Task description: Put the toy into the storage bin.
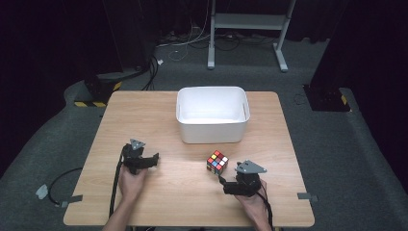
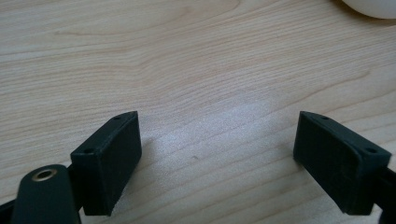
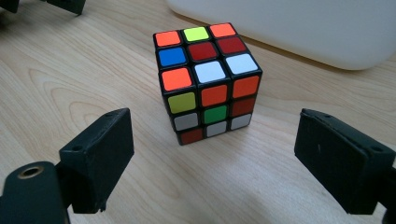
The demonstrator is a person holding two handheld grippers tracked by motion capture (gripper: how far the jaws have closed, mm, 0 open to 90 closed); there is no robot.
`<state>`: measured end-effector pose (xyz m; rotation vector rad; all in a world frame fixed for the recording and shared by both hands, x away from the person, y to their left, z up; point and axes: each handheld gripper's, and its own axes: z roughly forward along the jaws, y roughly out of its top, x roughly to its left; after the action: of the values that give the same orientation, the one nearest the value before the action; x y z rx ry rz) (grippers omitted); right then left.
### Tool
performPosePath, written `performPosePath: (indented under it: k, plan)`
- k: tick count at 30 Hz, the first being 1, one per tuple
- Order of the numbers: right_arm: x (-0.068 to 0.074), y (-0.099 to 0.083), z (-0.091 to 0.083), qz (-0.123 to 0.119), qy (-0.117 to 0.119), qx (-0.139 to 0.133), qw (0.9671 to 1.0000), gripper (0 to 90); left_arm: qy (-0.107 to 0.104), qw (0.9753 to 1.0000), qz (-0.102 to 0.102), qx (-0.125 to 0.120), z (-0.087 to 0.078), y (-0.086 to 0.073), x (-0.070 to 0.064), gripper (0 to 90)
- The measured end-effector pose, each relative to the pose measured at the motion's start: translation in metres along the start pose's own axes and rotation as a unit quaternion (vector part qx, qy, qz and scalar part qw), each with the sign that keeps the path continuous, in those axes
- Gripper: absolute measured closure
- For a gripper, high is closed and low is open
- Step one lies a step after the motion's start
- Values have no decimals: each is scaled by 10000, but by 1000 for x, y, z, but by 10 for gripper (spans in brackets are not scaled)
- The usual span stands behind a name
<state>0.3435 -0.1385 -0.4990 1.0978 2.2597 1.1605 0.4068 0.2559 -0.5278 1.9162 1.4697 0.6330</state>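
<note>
A scrambled colour cube [image 1: 217, 162] [image 3: 207, 81] sits on the wooden table [image 1: 187, 202], just in front of a white bin [image 1: 212, 114]. My right gripper [image 1: 223, 184] [image 3: 212, 161] is open, its jaws wide apart and pointing at the cube, which stands a short way beyond the fingertips without touching them. My left gripper [image 1: 156, 158] [image 2: 217, 154] rests at the table's left, open over bare wood with nothing between its jaws.
The white bin [image 3: 299, 28] stands mid-table behind the cube, and its rounded corner [image 2: 373, 5] peeks in at the top right of the left gripper view. The table edge runs close behind both hands. A metal stand [image 1: 248, 29] is on the floor beyond.
</note>
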Motion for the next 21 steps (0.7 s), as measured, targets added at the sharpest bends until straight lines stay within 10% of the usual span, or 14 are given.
performPosePath:
  k: [21]
  plan:
    - [0,22,27,-52,183,-52,9998,107,4,10000,-6,-1,0,0,0,154]
